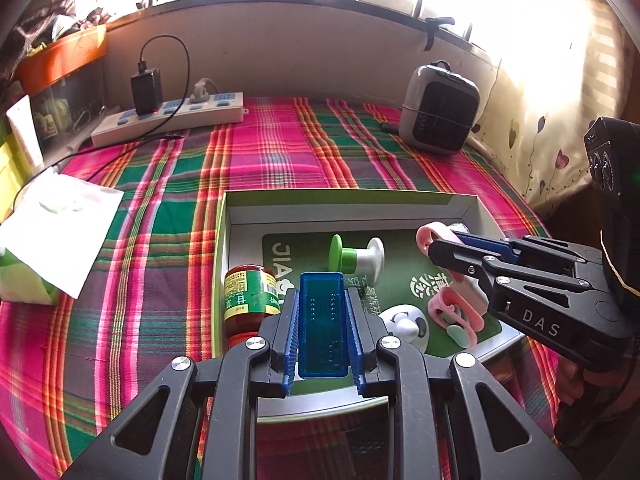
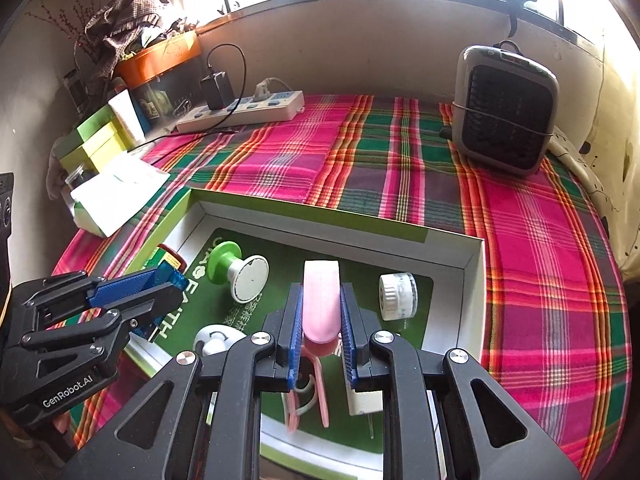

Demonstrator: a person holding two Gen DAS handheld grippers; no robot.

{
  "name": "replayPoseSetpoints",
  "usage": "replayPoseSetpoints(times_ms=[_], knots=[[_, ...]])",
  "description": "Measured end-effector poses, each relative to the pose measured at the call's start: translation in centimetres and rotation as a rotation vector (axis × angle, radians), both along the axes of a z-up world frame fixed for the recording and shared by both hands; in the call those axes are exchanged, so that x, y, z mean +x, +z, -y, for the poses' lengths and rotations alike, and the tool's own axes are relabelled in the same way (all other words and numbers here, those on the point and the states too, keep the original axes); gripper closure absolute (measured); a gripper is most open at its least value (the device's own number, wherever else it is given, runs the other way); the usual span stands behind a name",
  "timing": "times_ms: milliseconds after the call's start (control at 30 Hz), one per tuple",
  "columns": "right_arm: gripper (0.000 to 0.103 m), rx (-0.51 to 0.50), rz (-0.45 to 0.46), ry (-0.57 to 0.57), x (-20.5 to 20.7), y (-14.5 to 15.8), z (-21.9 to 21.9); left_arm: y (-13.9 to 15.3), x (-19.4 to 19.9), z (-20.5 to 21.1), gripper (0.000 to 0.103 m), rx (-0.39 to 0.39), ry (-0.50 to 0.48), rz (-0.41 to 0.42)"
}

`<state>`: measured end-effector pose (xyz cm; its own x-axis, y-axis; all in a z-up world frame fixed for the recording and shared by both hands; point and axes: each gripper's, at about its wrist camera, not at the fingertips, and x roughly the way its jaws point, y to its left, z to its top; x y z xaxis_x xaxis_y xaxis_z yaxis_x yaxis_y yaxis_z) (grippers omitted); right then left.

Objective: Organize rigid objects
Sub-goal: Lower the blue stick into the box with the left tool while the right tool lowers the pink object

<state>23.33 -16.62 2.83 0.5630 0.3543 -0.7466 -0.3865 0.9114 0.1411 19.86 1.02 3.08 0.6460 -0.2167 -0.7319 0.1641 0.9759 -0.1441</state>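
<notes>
My left gripper (image 1: pixel 322 300) is shut on a translucent blue case (image 1: pixel 323 324), held over the near part of an open white-and-green box (image 1: pixel 344 204). My right gripper (image 2: pixel 320 300) is shut on a pink clip (image 2: pixel 321 304), also above the box (image 2: pixel 328 236). In the box lie a red-capped jar with a green label (image 1: pixel 250 300), a green-and-white spool (image 1: pixel 354 258), a white round gadget (image 1: pixel 406 322), more pink clips (image 1: pixel 454 312) and a small white jar (image 2: pixel 396 296). The right gripper (image 1: pixel 436 248) shows in the left view, the left one (image 2: pixel 168 280) in the right view.
A plaid cloth (image 1: pixel 280 152) covers the table. A power strip with a charger (image 1: pixel 168 116) lies at the back left, a grey fan heater (image 2: pixel 504 108) at the back right. A tissue pack (image 1: pixel 52 236) lies left of the box. Stacked boxes (image 2: pixel 96 140) stand by the wall.
</notes>
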Motion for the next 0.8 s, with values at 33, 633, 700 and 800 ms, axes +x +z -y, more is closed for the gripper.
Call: replayPoseSetpoints(times_ms=[33,633,700,800], knots=[[0.085,-0.004,0.001,0.002,0.1,-0.1,-0.1,0.0,0.1,0.0,0.082,0.001,0.000,0.002],[0.085,-0.076,0.007,0.028,0.9,-1.5,-1.4,-1.4,1.2,0.6,0.082,0.012,-0.010,-0.024],[0.085,-0.088,0.015,0.031,0.8,-1.6,-1.5,-1.4,1.1,0.7,0.082,0.017,-0.010,-0.022],[0.085,-0.087,0.018,0.032,0.8,-1.6,-1.6,-1.5,1.2,0.8,0.082,0.023,-0.010,-0.022]])
